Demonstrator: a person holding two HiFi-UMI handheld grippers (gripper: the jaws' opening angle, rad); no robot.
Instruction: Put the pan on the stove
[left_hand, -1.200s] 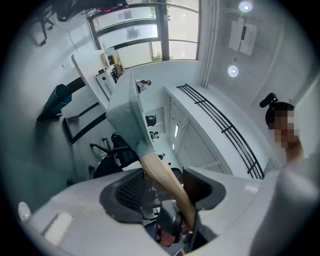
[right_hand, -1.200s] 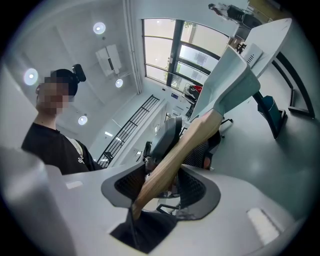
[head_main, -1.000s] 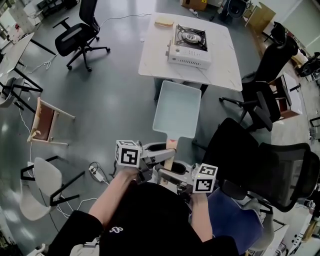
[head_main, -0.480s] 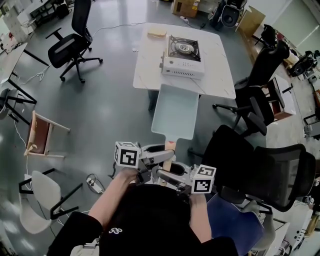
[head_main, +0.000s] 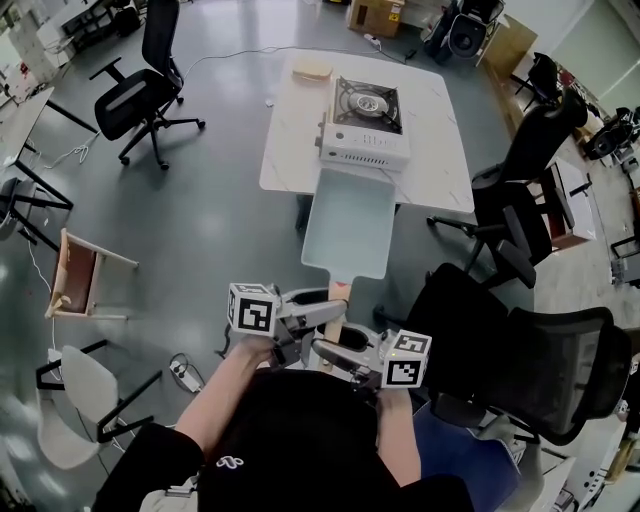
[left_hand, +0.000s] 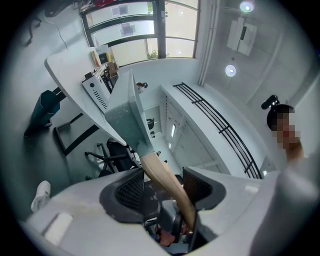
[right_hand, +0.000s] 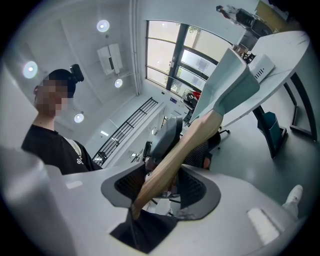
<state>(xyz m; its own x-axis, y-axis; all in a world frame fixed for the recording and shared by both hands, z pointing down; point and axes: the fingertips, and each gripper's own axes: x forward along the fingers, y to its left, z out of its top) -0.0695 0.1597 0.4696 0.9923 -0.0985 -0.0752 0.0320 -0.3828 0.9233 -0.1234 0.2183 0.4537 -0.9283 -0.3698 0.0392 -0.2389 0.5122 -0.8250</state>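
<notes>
A pale teal square pan (head_main: 350, 222) with a wooden handle (head_main: 337, 303) hangs in the air, its far edge at the near edge of the white table (head_main: 285, 150). The white gas stove (head_main: 365, 122) stands on that table just beyond it. My left gripper (head_main: 328, 312) and right gripper (head_main: 326, 348) are both shut on the handle, one behind the other, close to my body. In the left gripper view the handle (left_hand: 162, 177) runs between the pads up to the pan (left_hand: 122, 112). The right gripper view shows the same handle (right_hand: 180, 150) clamped, with the pan (right_hand: 225, 82) ahead of it.
A black office chair (head_main: 520, 330) stands close at my right, and another (head_main: 535, 130) beside the table. A third black chair (head_main: 140, 80) is at the far left. A wooden chair (head_main: 85, 275) and a white chair (head_main: 75, 390) stand at the left. A tan item (head_main: 312, 70) lies on the table's far side.
The table and stove have come nearer, and the pan's far edge now reaches the table's near edge. Both grippers hold the handle as before.
</notes>
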